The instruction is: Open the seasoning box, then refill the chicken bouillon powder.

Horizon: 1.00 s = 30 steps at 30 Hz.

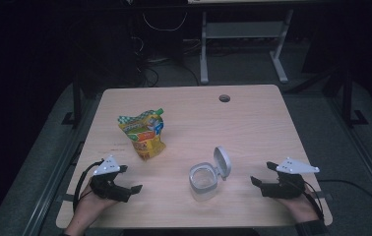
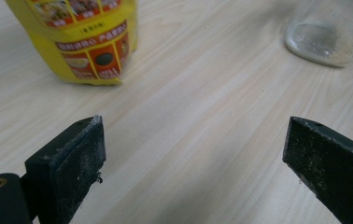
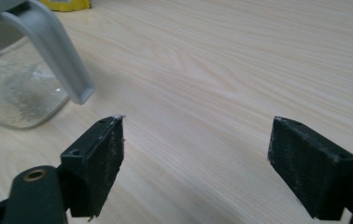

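High view: both grippers waiting near one jar and one pouch

One clear jar [image 1: 204, 181] is standing near the middle, its hinged lid [image 1: 222, 161] flipped up; it is looking rigid, slick and breakable, best gripped across the body. One yellow pouch [image 1: 143, 133] is sitting farther left, likely soft and light, best pinched at its top. Left gripper [image 1: 124, 180] and right gripper [image 1: 263, 174] are resting on the table [image 1: 253, 123], jaws apart, holding nothing.

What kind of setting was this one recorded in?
Probably a lab or office workspace: a light wooden desk with a cable hole, another desk's metal legs behind it, and loose cables on grey carpet.
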Motion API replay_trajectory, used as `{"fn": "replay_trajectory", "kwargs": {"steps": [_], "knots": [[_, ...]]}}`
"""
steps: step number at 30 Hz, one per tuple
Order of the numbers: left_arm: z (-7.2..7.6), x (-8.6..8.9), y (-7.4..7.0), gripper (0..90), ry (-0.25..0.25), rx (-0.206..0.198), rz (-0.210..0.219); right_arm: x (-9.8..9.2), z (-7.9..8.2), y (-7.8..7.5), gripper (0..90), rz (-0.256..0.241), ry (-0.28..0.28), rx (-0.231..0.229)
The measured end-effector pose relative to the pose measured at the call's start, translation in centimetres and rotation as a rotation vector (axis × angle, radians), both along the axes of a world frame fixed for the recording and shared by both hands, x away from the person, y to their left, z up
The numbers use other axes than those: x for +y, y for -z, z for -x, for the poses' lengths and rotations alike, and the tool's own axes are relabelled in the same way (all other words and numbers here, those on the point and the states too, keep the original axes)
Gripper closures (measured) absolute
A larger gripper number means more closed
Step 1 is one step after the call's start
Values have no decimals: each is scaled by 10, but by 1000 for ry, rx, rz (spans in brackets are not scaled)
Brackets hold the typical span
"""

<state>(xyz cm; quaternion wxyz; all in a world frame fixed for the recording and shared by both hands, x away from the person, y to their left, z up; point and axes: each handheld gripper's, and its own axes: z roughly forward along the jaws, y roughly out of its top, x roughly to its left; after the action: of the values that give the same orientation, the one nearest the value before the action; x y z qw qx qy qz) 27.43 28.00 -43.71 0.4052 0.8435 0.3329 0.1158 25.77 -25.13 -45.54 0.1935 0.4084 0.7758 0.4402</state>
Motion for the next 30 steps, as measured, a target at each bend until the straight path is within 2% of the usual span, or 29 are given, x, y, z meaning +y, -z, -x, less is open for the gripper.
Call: {"fn": "replay_trajectory", "kwargs": {"steps": [3, 10, 15, 22, 30], "knots": [[-4, 3, -6, 52, -1, -10, -2, -2, -1, 1, 162, -3, 4, -7], [-13, 9, -18, 52, -3, -19, 65, -4, -3, 2, 163, 1, 7, -7], [-19, 14, -28, 52, -12, -42, 62, -4, -2, 2, 165, 4, 15, -8], [-25, 25, -41, 51, -32, -69, 83, -4, -2, 2, 169, 9, 10, -7], [-37, 29, -58, 52, -17, -110, 100, -4, -2, 2, 171, 9, 12, -6]]}}
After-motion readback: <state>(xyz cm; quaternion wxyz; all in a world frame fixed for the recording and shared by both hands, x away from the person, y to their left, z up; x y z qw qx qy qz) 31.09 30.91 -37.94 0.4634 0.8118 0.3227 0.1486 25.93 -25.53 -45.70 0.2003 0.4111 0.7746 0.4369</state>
